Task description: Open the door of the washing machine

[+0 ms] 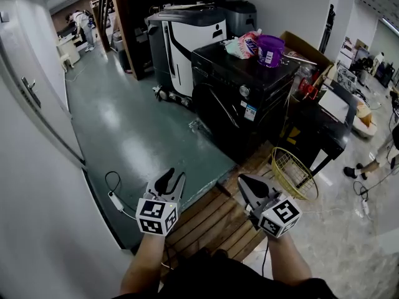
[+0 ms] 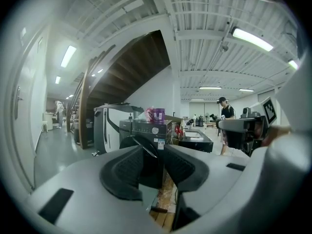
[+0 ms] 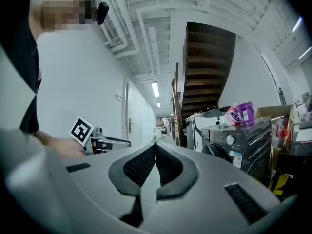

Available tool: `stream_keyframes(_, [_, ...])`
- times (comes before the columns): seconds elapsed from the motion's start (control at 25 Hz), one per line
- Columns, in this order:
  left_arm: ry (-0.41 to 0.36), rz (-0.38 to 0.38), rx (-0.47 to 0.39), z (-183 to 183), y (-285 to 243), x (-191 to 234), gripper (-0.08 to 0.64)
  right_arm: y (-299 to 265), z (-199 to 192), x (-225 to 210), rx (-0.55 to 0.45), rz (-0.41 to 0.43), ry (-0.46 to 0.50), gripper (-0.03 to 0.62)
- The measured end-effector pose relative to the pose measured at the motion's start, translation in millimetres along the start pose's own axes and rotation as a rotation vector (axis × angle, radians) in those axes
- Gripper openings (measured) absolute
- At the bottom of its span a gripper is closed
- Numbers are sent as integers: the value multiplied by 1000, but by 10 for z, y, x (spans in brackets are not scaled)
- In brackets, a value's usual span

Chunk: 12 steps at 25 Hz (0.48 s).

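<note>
- The floor (image 1: 124,129) ahead of both sets of jaws was glossy green and reflected the ceiling lights. A slatted wooden pallet (image 1: 212,220) lay directly beneath the jaws.
- To the left of the left gripper (image 1: 175,174) ran a white wall with a white room door (image 1: 28,89) set in it. A cable with an adapter (image 1: 116,199) lay on the floor near that gripper's left side.
- Far ahead and to the left of the jaws rose a dark staircase (image 1: 121,23). A white-and-black appliance (image 1: 187,42) stood beside it.
- A yellow wire basket (image 1: 292,173) sat tilted, just to the right of the right gripper (image 1: 242,179).
- The washing machine (image 1: 240,98) stood ahead of both grippers and well apart from them.
- In the left gripper view it appeared straight beyond the gap between the jaws. In the right gripper view it appeared off to the right of the jaws.
- The machine was a black front-loader with a silver dial (image 1: 244,91) on its panel and label stickers (image 1: 249,112) just below the dial.
- Its round door (image 1: 215,108) was dark and lay closed against the front. Neither gripper touched it.
- On the machine's top stood a purple container (image 1: 270,50), with a pink-and-white pouch (image 1: 243,44) just beside it.
- The left gripper's jaws stood released, slightly apart, with nothing between the pads.
- The right gripper's jaws were clenched together on nothing.
</note>
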State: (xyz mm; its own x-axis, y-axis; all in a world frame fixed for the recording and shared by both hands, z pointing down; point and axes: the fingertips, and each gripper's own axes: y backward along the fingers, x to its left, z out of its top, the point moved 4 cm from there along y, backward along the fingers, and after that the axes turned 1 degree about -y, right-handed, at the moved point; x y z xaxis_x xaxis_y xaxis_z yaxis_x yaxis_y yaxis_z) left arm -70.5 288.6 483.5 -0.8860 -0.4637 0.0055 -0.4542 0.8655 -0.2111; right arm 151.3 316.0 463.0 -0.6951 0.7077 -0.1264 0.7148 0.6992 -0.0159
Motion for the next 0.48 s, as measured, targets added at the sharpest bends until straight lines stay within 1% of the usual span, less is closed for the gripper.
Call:
stream_keyframes(0.16, [5, -17, -12, 26, 25, -23, 157, 3, 24, 41, -3, 15, 11, 42])
stream_keyframes(0.28, [8, -33, -17, 29, 38, -55, 198, 23, 47, 77, -30, 53, -18, 56])
stream_keyframes(0.36, [7, -30, -15, 46, 48, -63, 241, 27, 77, 99, -42, 75, -34, 88])
stream_keyframes(0.48, [15, -21, -5, 33, 75, -68, 292, 31, 88, 120, -35, 85, -36, 148])
